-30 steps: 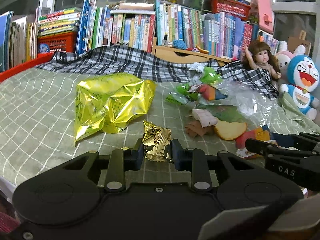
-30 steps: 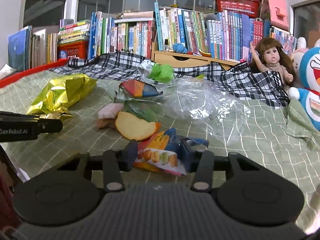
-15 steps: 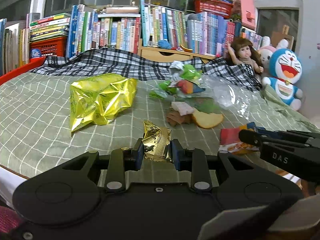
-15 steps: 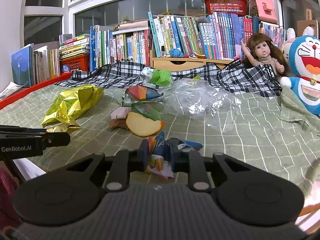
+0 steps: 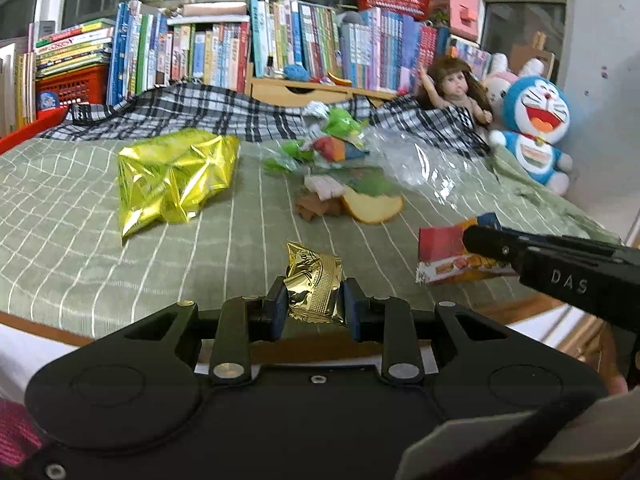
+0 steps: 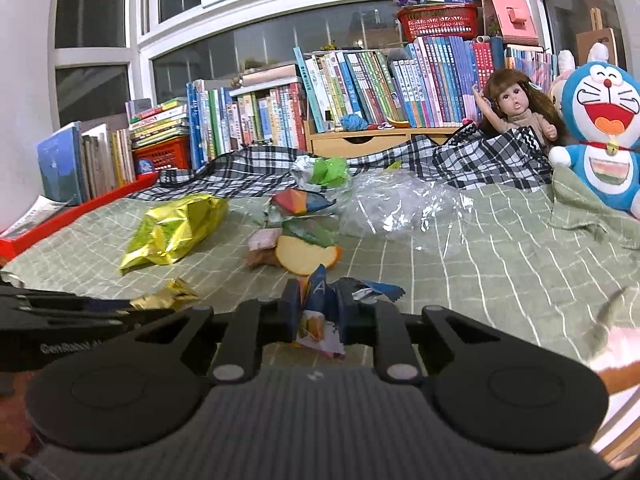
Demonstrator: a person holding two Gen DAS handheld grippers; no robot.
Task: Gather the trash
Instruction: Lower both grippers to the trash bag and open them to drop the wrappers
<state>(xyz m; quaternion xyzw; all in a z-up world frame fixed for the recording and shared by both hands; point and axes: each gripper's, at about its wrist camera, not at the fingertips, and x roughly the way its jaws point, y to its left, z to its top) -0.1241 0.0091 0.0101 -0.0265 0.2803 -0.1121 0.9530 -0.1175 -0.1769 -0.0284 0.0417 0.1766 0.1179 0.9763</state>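
The left hand-held gripper (image 5: 314,306) is closed narrowly on a small gold wrapper (image 5: 315,290), pinched across its lower half with the crinkled top standing free above the pads; foil like this looks almost weightless, thin and slick, so a grip on the doubled, crumpled middle should hold better than one on a loose edge (a loose corner would likely just slide out). The right hand-held gripper (image 6: 318,310) has its jaws clamped narrowly on a colourful snack wrapper (image 6: 320,320), folded and bunched between the pads, with a torn blue flap sticking out to the right and the printed end hanging below; it seems equally light and floppy, and the bunching gives the pads something to bite on.

Both wrappers are lifted clear of the bed (image 5: 60,240), near its front edge; the rest of the trash lies further back: a big yellow foil bag (image 5: 172,172), a clear plastic sheet (image 6: 400,204), and a heap of scraps with a bread slice (image 6: 306,256).

Each gripper points forward and somewhat downward over the bed edge, the left steeper than the right; they sit side by side, near but apart.
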